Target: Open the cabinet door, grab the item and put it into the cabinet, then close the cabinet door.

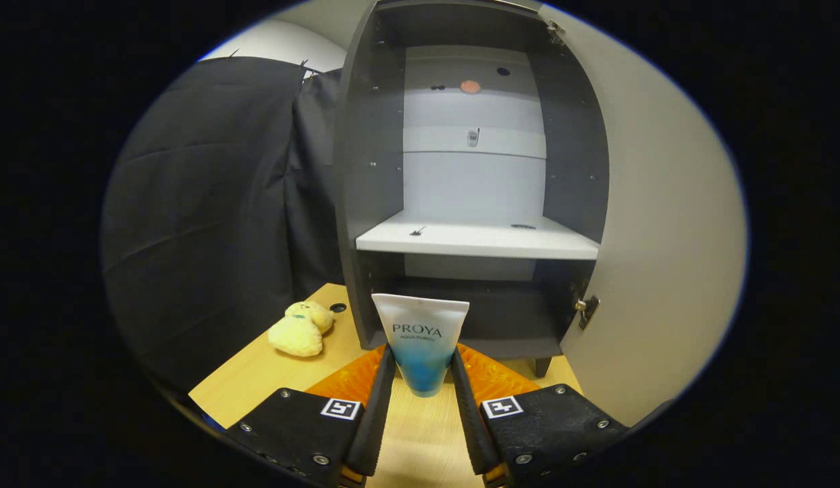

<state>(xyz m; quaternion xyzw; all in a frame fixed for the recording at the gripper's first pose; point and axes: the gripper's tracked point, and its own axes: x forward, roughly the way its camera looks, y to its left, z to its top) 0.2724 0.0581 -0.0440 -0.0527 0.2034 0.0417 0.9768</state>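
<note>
The fingers (422, 369) are clenched on a tube (420, 339), one finger pressing each side of its lower, blue part. The tube stands cap end down between them, its wide, flat white end uppermost, held above the table (420, 434).

Straight beyond the tube stands the cabinet (366, 203), dark grey on its sides, with its door (657, 237) swung wide open to the right of the opening. A hinge (586, 310) shows on the door's inner edge near the bottom of the cabinet, and another at the top. Inside the cabinet a pale shelf (474, 240) splits the space into an upper and a lower compartment. The upper compartment has a light back panel with a few small holes and fittings, and two small dark marks lie on the shelf; whether they are holes or loose bits cannot be told. The lower compartment is dark, and nothing can be made out in it. The tube's top edge sits level with that lower compartment, in front of it and outside the cabinet.

To the left of the cabinet's base a yellow plush toy (299, 330) lies on the table, near a small dark hole in the tabletop. Behind the toy hangs the black cloth wall (210, 217).
</note>
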